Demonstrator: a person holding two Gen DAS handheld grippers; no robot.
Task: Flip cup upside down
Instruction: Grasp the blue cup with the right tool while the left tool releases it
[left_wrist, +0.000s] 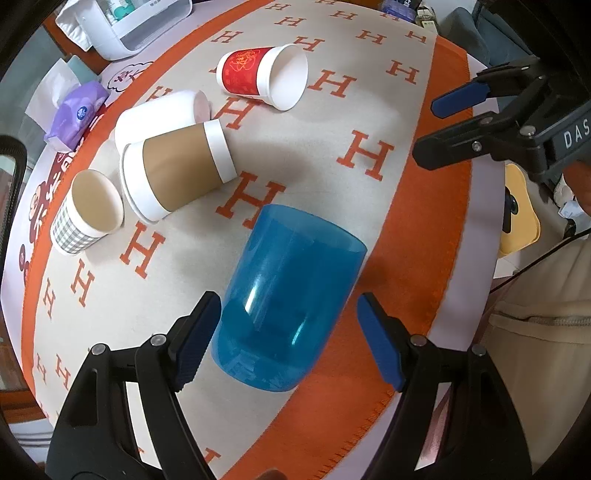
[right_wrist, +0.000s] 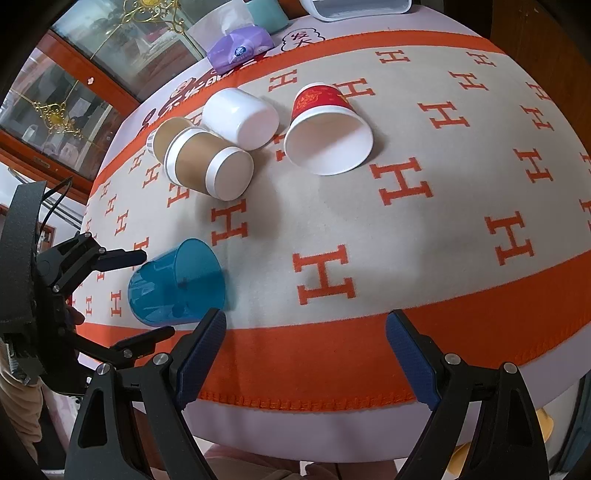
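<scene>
A translucent blue plastic cup (left_wrist: 286, 299) lies on its side on the orange-and-beige cloth, its base toward my left gripper. My left gripper (left_wrist: 290, 341) is open, its jaws on either side of the cup's base end, not closed on it. The cup (right_wrist: 177, 282) and the left gripper (right_wrist: 147, 295) also show at the left of the right wrist view. My right gripper (right_wrist: 306, 354) is open and empty over the cloth's near orange border; it also shows at the right edge of the left wrist view (left_wrist: 443, 125).
A red paper cup (left_wrist: 264, 75), a brown-sleeved cup (left_wrist: 177, 171) and a white cup (left_wrist: 159, 118) lie on their sides farther back. A checked cup (left_wrist: 86, 212) stands upright. A purple tissue pack (left_wrist: 75, 114) and a white rack (left_wrist: 129, 22) sit at the far edge.
</scene>
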